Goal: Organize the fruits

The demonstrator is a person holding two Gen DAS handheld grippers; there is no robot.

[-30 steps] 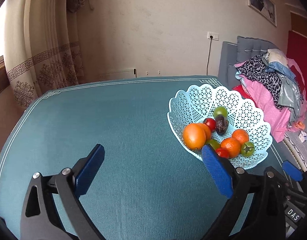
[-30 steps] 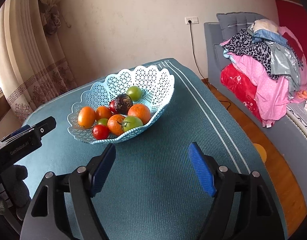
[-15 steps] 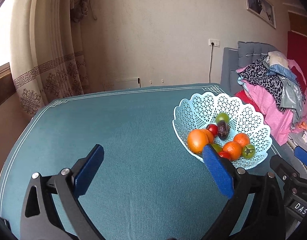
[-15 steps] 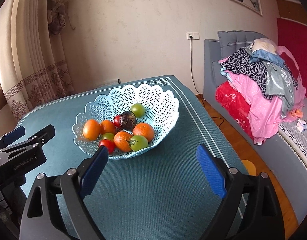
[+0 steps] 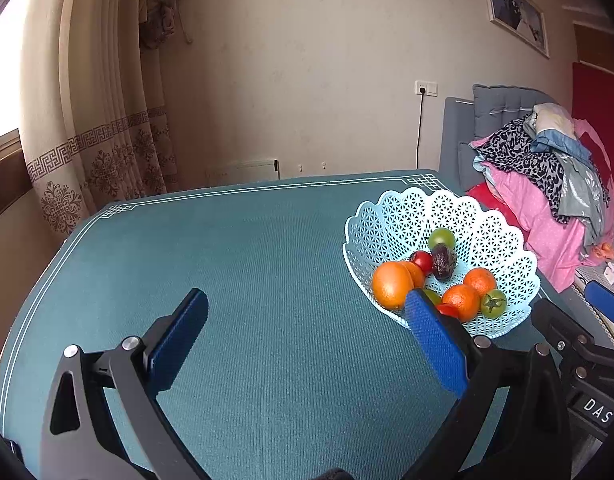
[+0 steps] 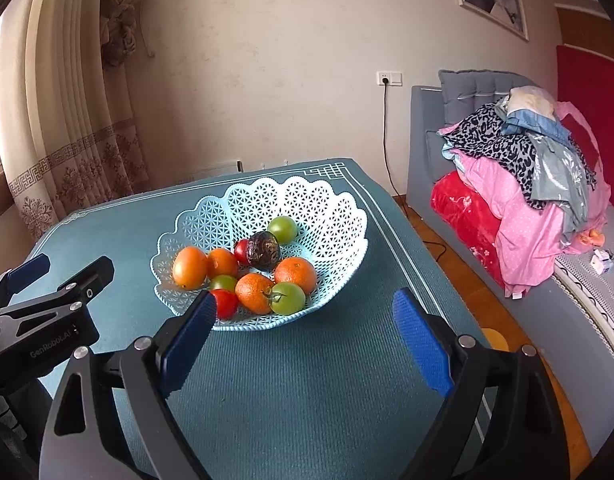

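Sitting on the table: a pale blue lattice basket (image 6: 331, 216) is resting on the teal tablecloth (image 6: 307, 380), with all the fruit lying inside it.
Basket place: in the right wrist view it is lying at about 12 o'clock from the right gripper (image 6: 303, 336); in the left wrist view the same basket (image 5: 391, 220) is lying at about 2 o'clock from the left gripper (image 5: 307, 332).
Fruit: a large orange (image 6: 190, 267) is lying at the basket's 9 o'clock side, with smaller oranges, red and green tomatoes (image 6: 287, 298) and a dark wrinkled fruit (image 6: 263, 251) crowding the middle and the near edge.
Right gripper: its blue fingers are standing wide apart, having just been opening, with nothing between them but cloth; the left finger's tip is overlapping the basket's near rim in the view, and contact cannot be told.
Left gripper: its fingers are also spread wide and gripping nothing, hanging over bare cloth, the right finger's tip overlapping the basket in the picture.
Background: a pile of clothes (image 6: 523, 168) is lying on a grey bed at 3 o'clock, and a patterned curtain (image 5: 103, 136) is hanging at 10 o'clock.
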